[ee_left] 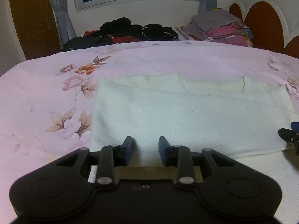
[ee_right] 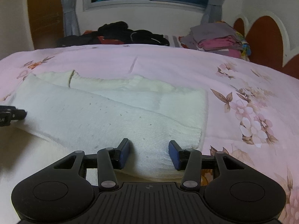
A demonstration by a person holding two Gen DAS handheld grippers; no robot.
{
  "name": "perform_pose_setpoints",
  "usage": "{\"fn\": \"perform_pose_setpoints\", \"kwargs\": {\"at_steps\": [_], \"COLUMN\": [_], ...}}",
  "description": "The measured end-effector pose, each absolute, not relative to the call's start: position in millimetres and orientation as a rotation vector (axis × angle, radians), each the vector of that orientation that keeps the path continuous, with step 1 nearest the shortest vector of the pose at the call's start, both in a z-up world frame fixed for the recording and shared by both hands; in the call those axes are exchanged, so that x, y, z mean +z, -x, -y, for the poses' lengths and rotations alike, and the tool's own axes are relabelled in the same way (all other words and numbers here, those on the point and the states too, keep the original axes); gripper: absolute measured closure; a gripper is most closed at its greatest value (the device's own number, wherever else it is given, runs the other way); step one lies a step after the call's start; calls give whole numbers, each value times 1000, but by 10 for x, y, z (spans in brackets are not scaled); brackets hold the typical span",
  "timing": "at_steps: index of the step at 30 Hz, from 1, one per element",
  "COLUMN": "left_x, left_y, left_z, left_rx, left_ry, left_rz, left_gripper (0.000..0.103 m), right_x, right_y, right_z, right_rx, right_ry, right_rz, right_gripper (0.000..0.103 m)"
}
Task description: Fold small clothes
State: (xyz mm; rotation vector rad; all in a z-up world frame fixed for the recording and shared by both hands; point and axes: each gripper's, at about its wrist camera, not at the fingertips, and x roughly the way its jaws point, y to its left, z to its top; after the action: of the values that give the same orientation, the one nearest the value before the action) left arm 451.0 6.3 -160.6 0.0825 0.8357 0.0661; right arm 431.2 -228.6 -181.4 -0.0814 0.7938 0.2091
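Note:
A white knit garment [ee_left: 186,115] lies folded into a wide band on the pink floral bedspread [ee_left: 46,97]. My left gripper [ee_left: 146,142] is open over the garment's near left edge, with nothing between its blue pads. The garment also shows in the right wrist view [ee_right: 112,115]. My right gripper [ee_right: 148,146] is open over its near right edge, empty. The right gripper's tip shows at the right edge of the left wrist view [ee_left: 289,136]. The left gripper's tip shows at the left edge of the right wrist view [ee_right: 13,114].
A heap of dark clothes [ee_left: 134,31] lies at the far side of the bed. A stack of folded grey and pink clothes [ee_left: 222,28] sits at the far right by the headboard [ee_left: 265,22]. A window and curtains are behind.

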Motion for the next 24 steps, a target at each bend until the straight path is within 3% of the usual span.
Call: {"fn": "perform_pose_setpoints", "kwargs": {"at_steps": [24], "left_x": [-1243], "left_y": [-3573], "left_z": [-5], "left_rx": [-12], "left_ry": [-74], "left_rz": [-822], "left_gripper": [69], "right_x": [-1334], "right_y": [-3419], "right_z": [2346], "right_rx": [240], "right_ry": [-35], "right_rz": [-783], "right_gripper": [56]}}
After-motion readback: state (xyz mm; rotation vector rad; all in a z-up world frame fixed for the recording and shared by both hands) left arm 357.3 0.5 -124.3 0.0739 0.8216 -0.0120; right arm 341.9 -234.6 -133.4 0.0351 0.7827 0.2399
